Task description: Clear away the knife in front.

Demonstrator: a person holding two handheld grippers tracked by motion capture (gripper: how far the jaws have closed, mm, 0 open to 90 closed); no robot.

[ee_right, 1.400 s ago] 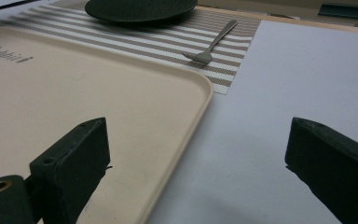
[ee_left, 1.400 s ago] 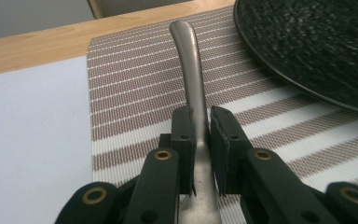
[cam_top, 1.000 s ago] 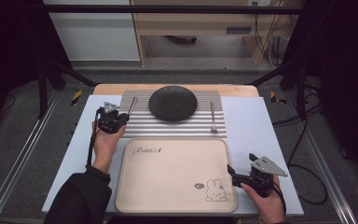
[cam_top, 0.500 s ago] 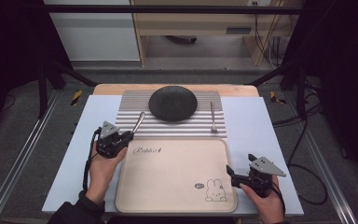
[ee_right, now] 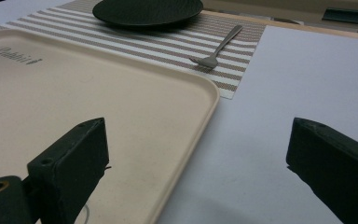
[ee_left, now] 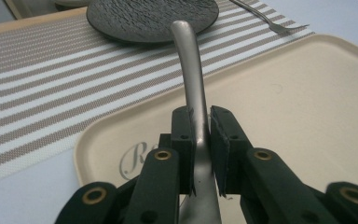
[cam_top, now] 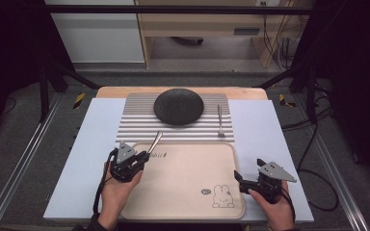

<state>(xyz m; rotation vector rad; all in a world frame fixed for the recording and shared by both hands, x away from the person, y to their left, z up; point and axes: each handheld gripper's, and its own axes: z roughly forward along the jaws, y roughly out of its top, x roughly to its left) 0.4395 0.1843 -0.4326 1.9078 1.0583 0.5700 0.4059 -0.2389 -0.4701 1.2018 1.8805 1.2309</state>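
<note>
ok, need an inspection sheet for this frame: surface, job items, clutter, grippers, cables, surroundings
Surface: pale blue table top carrying a striped placemat and a beige tray with a rabbit drawing.
Job's things: metal utensil clamped by its handle, over the tray's far left corner; which utensil cannot be told. Fork on the placemat, right of the black plate.
Clutter: nothing seen.
Grippers: left gripper shut on the utensil; right gripper open at the tray's right edge, holding nothing.
Cables: one trails from each gripper; more hang past the table's far right.
Surroundings: dark floor, metal frame rails, a wooden unit behind.
</note>
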